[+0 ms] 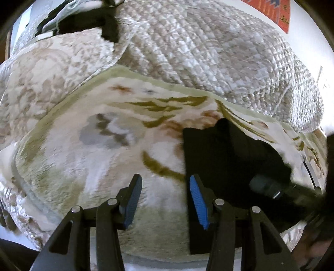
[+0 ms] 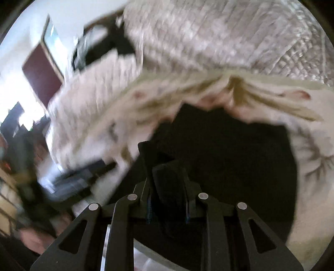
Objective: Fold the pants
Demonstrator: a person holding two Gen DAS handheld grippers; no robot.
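Observation:
The black pants (image 1: 225,154) lie folded on a cream floral blanket (image 1: 108,146), right of centre in the left wrist view. My left gripper (image 1: 166,198) is open and empty, its blue pads (image 1: 198,200) just left of the pants' left edge. In the blurred right wrist view the pants (image 2: 229,150) fill the middle. My right gripper (image 2: 167,181) is shut on a fold of the black pants and holds it raised above the rest. The right gripper (image 1: 269,187) also shows at the pants' right edge in the left wrist view.
A quilted beige bedspread (image 1: 208,48) covers the bed behind the blanket. Dark clothing (image 1: 108,27) lies at the far end. A red patterned cloth (image 1: 277,12) hangs at the top right. A dark framed panel (image 2: 41,73) stands by the wall on the left.

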